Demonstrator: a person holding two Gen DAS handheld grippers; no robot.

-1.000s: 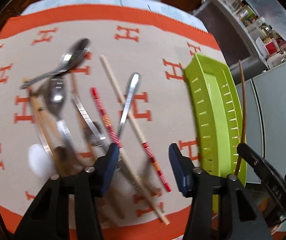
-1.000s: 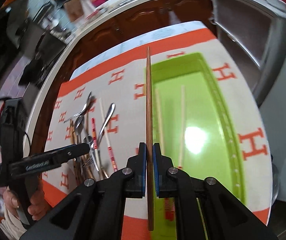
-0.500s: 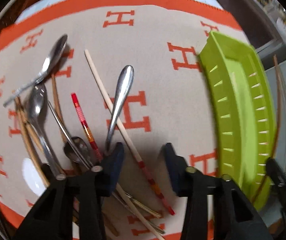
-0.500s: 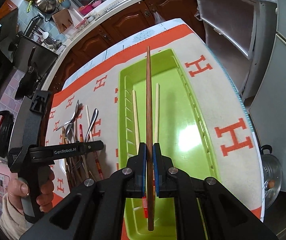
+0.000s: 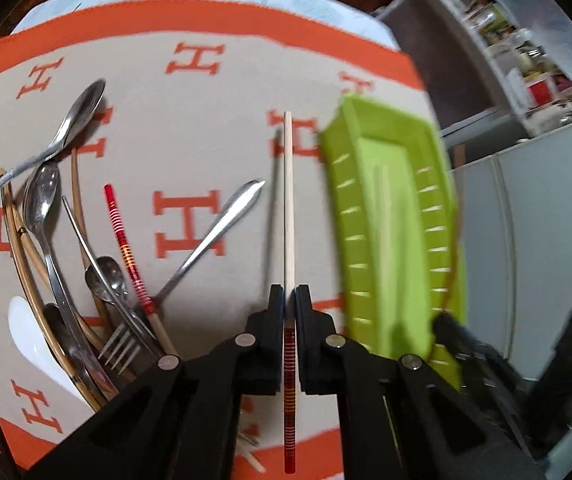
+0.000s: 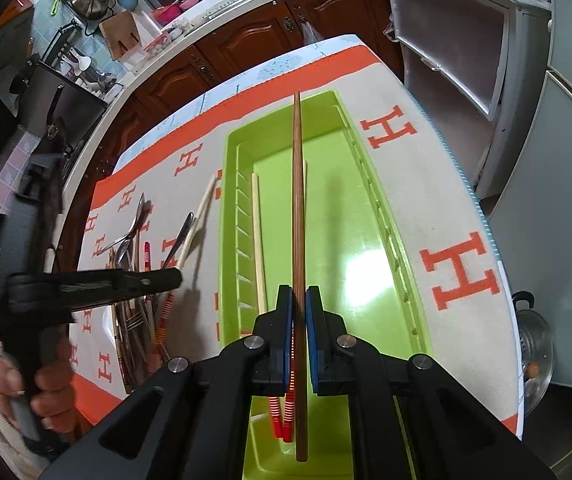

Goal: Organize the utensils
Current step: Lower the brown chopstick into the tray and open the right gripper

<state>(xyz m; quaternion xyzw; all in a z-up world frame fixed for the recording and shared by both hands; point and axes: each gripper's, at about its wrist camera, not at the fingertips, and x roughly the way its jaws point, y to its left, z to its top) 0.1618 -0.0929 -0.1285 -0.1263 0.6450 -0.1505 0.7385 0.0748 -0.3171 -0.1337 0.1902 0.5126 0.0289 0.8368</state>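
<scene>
My left gripper (image 5: 289, 300) holds a pale chopstick (image 5: 288, 200) with a red-striped end. Its jaws are closing, the pads press on the stick, and it hangs clear above the mat. The same gripper (image 6: 166, 278) and stick (image 6: 202, 216) show left of the green tray (image 6: 405, 280) in the right wrist view. My right gripper (image 6: 297, 304) is shut on a dark brown chopstick (image 6: 297, 200), held lengthwise over the tray. Two pale chopsticks (image 6: 258, 240) with red-striped ends (image 6: 282, 416) lie in the tray.
A pile of spoons (image 5: 74, 124), a fork (image 5: 122, 344), a red-striped chopstick (image 5: 124, 244), brown chopsticks and a white spoon (image 5: 30, 328) lies on the orange-and-beige mat (image 5: 190, 128). A person's hand (image 6: 46, 392) grips the left tool. A pot (image 6: 533, 344) stands beyond the table's right edge.
My left gripper shut on the pale chopstick, lifted it out of the pile and moved toward the tray. The right gripper, still holding the brown chopstick, came over the tray.
</scene>
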